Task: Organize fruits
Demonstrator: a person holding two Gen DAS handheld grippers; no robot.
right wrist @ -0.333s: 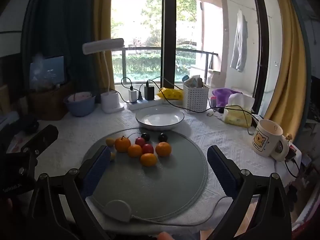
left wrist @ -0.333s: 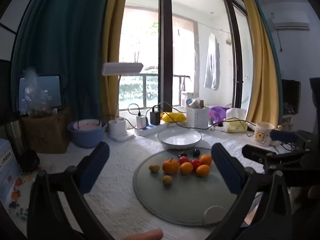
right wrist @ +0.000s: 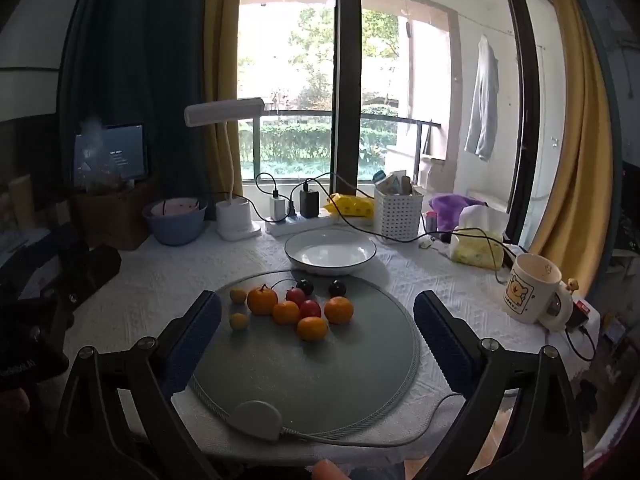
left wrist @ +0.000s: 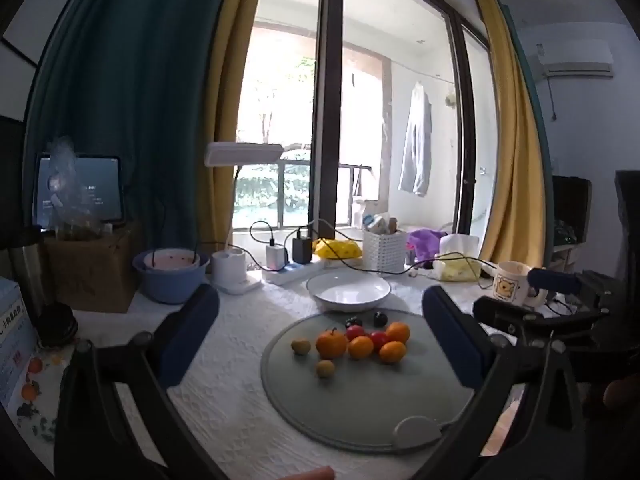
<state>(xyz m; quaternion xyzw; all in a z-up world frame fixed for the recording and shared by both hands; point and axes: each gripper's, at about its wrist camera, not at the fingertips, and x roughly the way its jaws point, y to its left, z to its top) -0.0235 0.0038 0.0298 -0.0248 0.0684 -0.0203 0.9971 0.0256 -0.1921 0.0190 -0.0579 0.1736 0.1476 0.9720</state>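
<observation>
**Both tongs wide, fruit untouched**

Right gripper [right wrist: 316, 320] gapes empty above the grey mat [right wrist: 320, 380]; the fruits [right wrist: 298, 310] sit clustered just ahead, white bowl [right wrist: 330, 252] beyond. Left gripper [left wrist: 320, 334], equally wide and empty, alone catches the other tool off right. Nothing blocks the reach.

four oranges [right wrist: 262, 300], two red fruits [right wrist: 310, 309], two dark plums [right wrist: 337, 288], two yellow fruits [right wrist: 239, 321]

Right gripper [right wrist: 316, 320] nearer fruit [right wrist: 294, 310].
</observation>
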